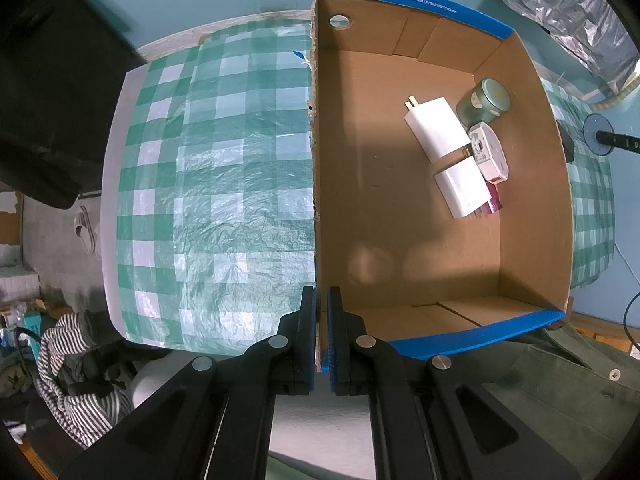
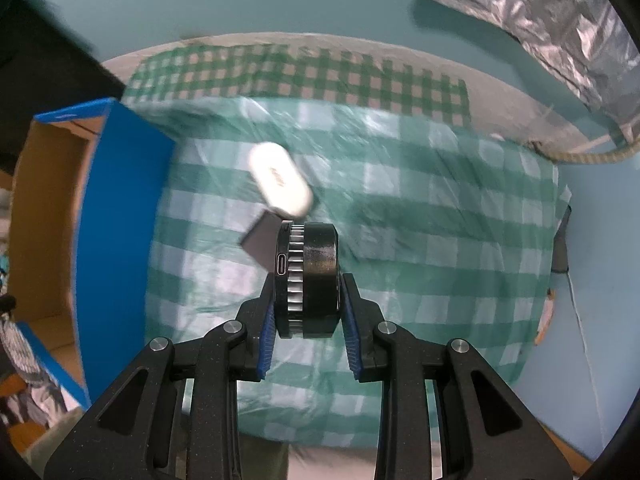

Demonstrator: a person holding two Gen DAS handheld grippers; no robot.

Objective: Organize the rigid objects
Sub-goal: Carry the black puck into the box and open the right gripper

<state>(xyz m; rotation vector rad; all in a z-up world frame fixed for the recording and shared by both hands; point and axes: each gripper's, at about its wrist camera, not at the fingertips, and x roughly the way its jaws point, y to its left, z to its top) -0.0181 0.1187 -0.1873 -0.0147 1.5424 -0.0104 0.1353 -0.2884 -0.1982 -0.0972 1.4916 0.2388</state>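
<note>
The right gripper (image 2: 307, 312) is clamped on a black puck-shaped gadget (image 2: 308, 276) with a ribbed metal band and a charging port, held clear above the checked cloth (image 2: 420, 240). The left gripper (image 1: 321, 336), jaws nearly together, pinches the near corner of the box wall (image 1: 316, 200), steadying the cardboard box (image 1: 532, 160).

The pads bear only on the gadget's lower sides, and its flat faces look smooth; a jolt on the way across could let it pivot or slip. The blue outer wall of the box stands between gadget and interior in the right wrist view, so a low carry would likely strike the rim.

Below the gadget, a white oval case (image 2: 280, 180) and a dark flat item (image 2: 260, 236) lie on the cloth, not yet boxed; both are blurred. Inside the box, crowded into the far corner, sit a white charger (image 1: 434, 128), a second white block (image 1: 462, 192), a green jar (image 1: 484, 100) and a small carton (image 1: 490, 152); most of the floor is bare.
</note>
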